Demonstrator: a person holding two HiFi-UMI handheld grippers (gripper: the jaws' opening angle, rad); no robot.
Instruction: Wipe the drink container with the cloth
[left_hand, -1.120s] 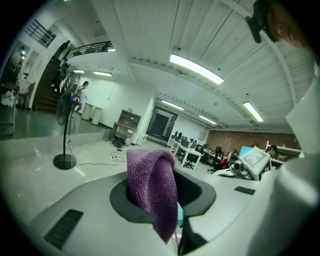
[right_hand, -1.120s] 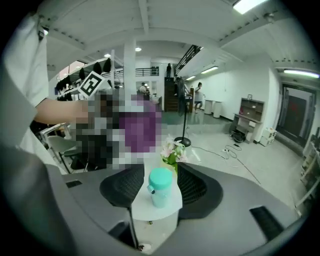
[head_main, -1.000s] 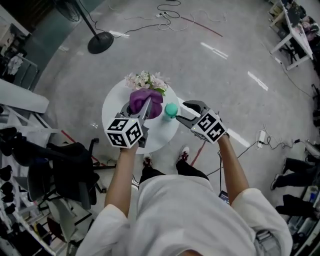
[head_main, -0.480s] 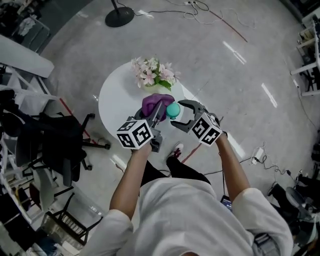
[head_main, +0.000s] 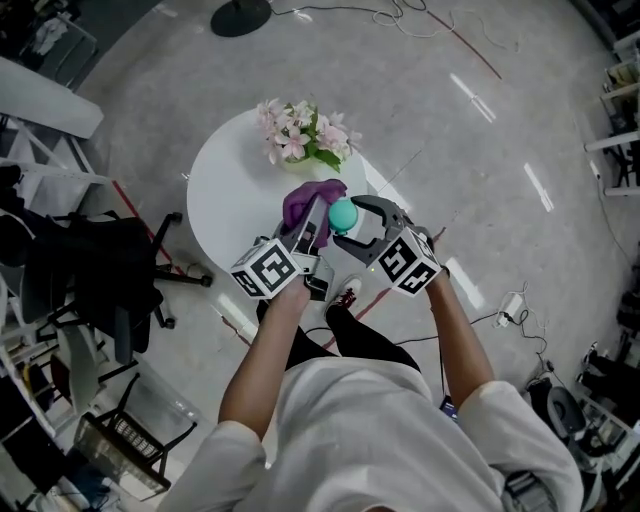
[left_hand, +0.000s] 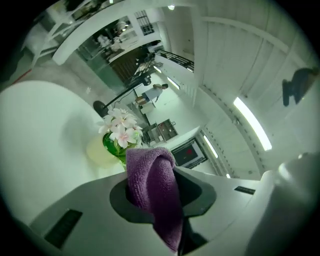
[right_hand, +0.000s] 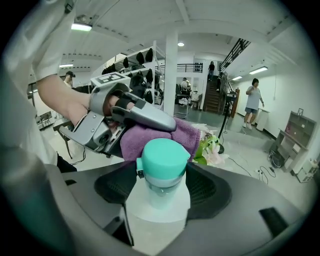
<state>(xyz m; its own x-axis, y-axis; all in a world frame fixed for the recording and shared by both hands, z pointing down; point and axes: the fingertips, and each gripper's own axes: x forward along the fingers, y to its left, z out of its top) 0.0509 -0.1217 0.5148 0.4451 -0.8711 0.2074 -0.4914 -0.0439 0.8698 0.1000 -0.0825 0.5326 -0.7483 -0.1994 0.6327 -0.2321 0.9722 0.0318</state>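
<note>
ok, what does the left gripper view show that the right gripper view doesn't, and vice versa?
Left gripper view only: the round white table top, and the left gripper seen head-on, its jaws pinching the purple terry cloth.
Right gripper view only: the white drink bottle with a teal cap, gripped in the right gripper, whose jaws have just been closing slightly. It also shows the person's forearm and bystanders near a staircase.
Both: the cloth and the pink-and-white flower bunch.
</note>
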